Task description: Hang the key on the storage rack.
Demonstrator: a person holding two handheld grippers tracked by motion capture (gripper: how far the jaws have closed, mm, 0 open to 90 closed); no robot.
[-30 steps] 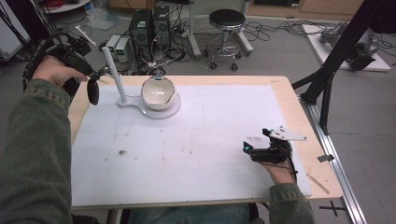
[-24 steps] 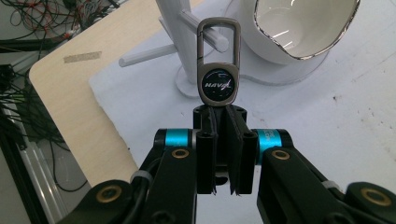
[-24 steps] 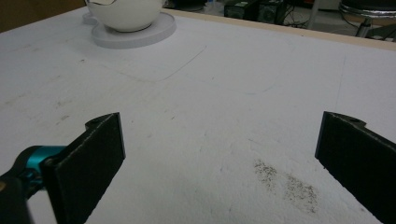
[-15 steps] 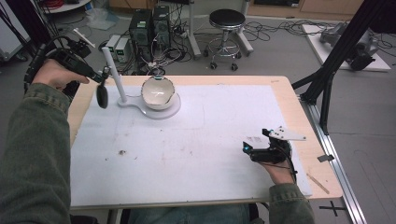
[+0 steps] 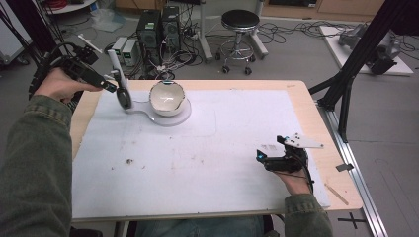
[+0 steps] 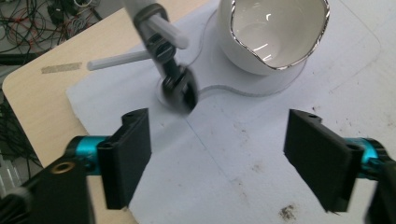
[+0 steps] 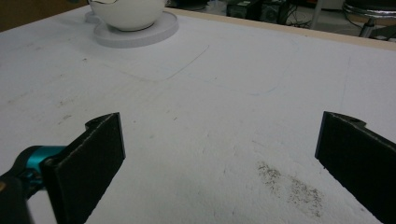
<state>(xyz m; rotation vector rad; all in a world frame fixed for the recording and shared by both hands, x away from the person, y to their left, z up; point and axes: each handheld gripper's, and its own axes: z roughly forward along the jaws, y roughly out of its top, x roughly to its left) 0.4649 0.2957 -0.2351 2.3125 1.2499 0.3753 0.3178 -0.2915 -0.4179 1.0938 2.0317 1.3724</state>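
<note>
Black whisk now hangs free on its stand; left tool has just opened wide, empty.

We find most of the white mat bare, from its near edge up through the middle and across to the right edge; a gripper could sweep there freely. The obstacles crowd the far left corner of the table: the white bowl on its round base plate, and just left of it the upright white post with a dark hanging piece. We see only a narrow gap between post and bowl. Our left gripper, jaws just opened with nothing between them, hangs close to that dark piece. Our right gripper occupies the near right corner, jaws wide over bare mat.
</note>
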